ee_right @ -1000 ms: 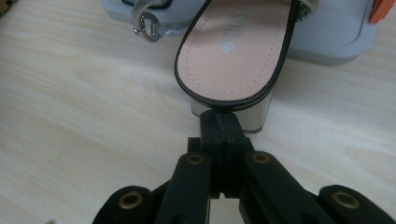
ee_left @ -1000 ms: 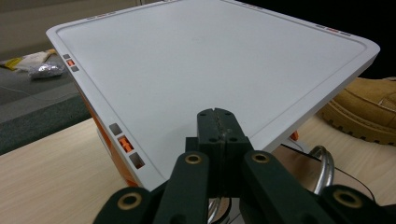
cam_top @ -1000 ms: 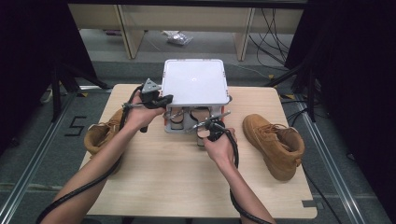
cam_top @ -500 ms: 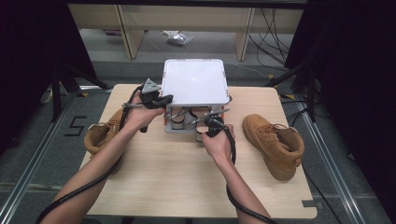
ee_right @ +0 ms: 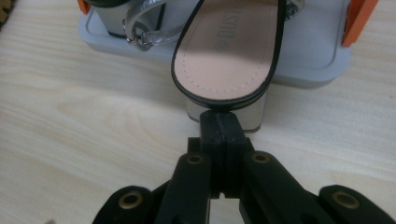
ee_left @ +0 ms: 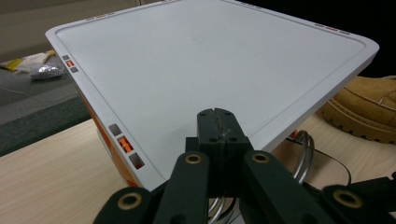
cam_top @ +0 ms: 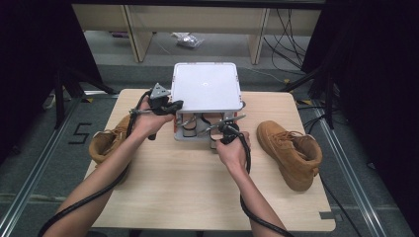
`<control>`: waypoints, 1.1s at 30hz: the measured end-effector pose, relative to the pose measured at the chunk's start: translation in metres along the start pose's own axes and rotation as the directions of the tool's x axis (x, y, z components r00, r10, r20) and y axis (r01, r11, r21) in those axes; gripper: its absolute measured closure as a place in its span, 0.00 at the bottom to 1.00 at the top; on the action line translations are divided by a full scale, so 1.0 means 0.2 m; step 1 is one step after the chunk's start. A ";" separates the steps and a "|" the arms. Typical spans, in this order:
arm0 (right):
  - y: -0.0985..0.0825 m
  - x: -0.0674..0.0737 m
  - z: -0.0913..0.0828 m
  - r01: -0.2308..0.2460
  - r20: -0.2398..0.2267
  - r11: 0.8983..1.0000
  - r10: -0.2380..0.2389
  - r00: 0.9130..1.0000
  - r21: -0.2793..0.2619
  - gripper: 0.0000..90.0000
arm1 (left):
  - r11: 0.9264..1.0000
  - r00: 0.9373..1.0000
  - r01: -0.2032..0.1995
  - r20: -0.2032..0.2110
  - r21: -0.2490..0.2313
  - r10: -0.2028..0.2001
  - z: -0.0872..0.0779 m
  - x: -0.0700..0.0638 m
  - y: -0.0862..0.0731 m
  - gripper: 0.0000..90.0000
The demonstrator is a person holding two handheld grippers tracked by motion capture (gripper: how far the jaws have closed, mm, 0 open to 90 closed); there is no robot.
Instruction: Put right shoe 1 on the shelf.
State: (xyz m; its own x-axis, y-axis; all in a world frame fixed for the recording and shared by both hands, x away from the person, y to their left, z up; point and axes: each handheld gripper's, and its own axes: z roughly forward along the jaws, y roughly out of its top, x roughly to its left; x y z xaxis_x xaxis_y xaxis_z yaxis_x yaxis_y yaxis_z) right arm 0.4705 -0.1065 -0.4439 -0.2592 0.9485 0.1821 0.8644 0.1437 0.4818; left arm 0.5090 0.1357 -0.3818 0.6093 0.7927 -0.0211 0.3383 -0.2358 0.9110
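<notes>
Showing closed, empty R hand-held gripper (ee_right: 218, 122) by sandal (ee_right: 229, 56); L (ee_left: 217, 122) likewise over lid (ee_left: 196, 60).

Table brightly lit (surroundings dark), slight blur.

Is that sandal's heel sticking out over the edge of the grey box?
Yes: in the right gripper view the sandal juts past the grey box rim, its heel over the wooden table.

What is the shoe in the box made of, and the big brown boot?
The sandal looks like smooth leather or faux leather: matte pinkish insole, stitched, glossy black edge, shiny clear strap. The boot seems soft, matte tan suede or nubuck with a rubbery sole.
</notes>
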 end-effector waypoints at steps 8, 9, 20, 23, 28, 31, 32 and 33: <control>0.01 0.00 0.03 0.009 -0.005 1.000 -0.009 1.000 -0.025 1.00 | 1.000 1.000 0.002 0.001 -0.003 -0.002 0.00 0.00 0.00 1.00; 0.01 0.01 0.03 0.001 -0.006 0.999 -0.001 1.000 -0.033 1.00 | 1.000 1.000 0.001 0.001 -0.003 -0.001 0.00 0.00 0.00 1.00; 0.04 -0.01 0.06 -0.018 0.016 0.998 0.019 1.000 -0.065 1.00 | 1.000 1.000 0.003 0.005 -0.004 -0.003 0.00 0.00 0.00 1.00; 0.05 -0.01 0.07 -0.001 0.024 0.997 0.003 1.000 -0.072 1.00 | 1.000 1.000 0.002 0.004 -0.001 -0.002 0.00 0.00 0.00 1.00; 0.07 0.00 0.09 -0.012 0.038 0.996 0.015 0.999 -0.090 1.00 | 1.000 1.000 0.001 0.004 -0.003 -0.001 0.00 0.00 0.00 1.00; 0.08 0.01 0.11 -0.006 0.041 0.996 0.010 0.999 -0.091 1.00 | 1.000 1.000 -0.001 0.005 -0.002 0.001 0.00 0.00 0.00 1.00; 0.08 0.01 0.11 -0.014 0.024 0.996 0.017 1.000 -0.092 1.00 | 1.000 1.000 0.002 0.004 -0.002 -0.002 0.00 0.00 0.00 1.00; 0.08 0.01 0.12 -0.015 0.031 0.995 0.018 0.999 -0.096 1.00 | 1.000 1.000 0.003 0.005 -0.002 -0.003 0.00 0.00 0.00 1.00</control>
State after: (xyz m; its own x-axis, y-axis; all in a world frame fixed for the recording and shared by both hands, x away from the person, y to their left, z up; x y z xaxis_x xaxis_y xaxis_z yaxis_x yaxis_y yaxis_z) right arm 0.4949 -0.0961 -0.4561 -0.2303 0.9593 0.1638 0.8229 0.1021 0.5590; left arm 0.5094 0.1361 -0.3821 0.6117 0.7906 -0.0255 0.3387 -0.2327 0.9116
